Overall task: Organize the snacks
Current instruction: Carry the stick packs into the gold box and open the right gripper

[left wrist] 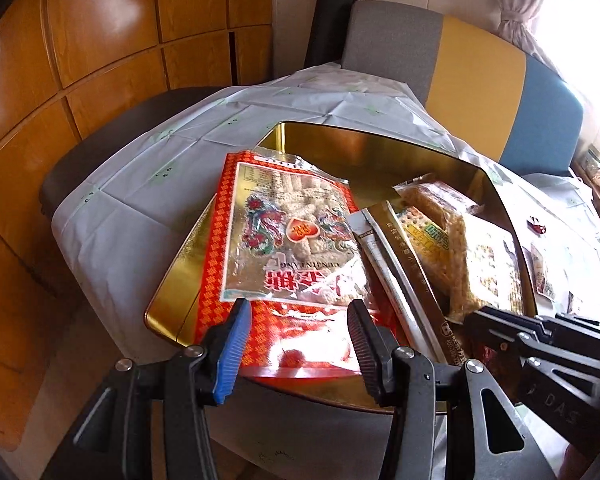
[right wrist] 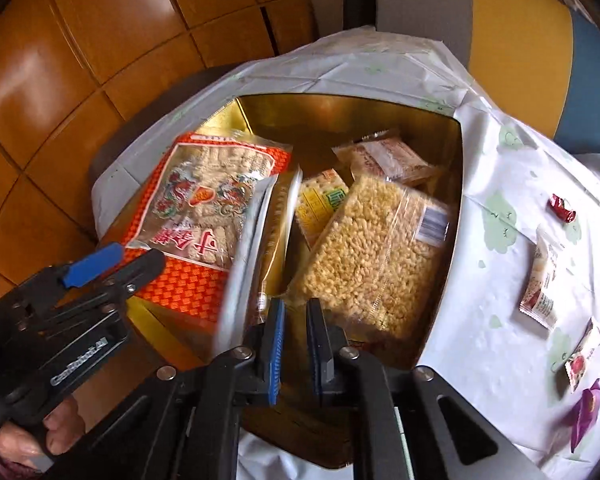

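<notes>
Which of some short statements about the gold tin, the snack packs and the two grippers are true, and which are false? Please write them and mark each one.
1. The red snack bag lies partly over the rim of the gold tin. True.
2. The left gripper is shut on the red snack bag. False: its jaws stand open, with the bag's near edge between them.
3. The puffed rice cake pack lies on the tablecloth. False: it lies inside the tin.
4. A red-wrapped candy lies on the tablecloth outside the tin. True.
5. The tin is empty. False: several packs lie in it.
</notes>
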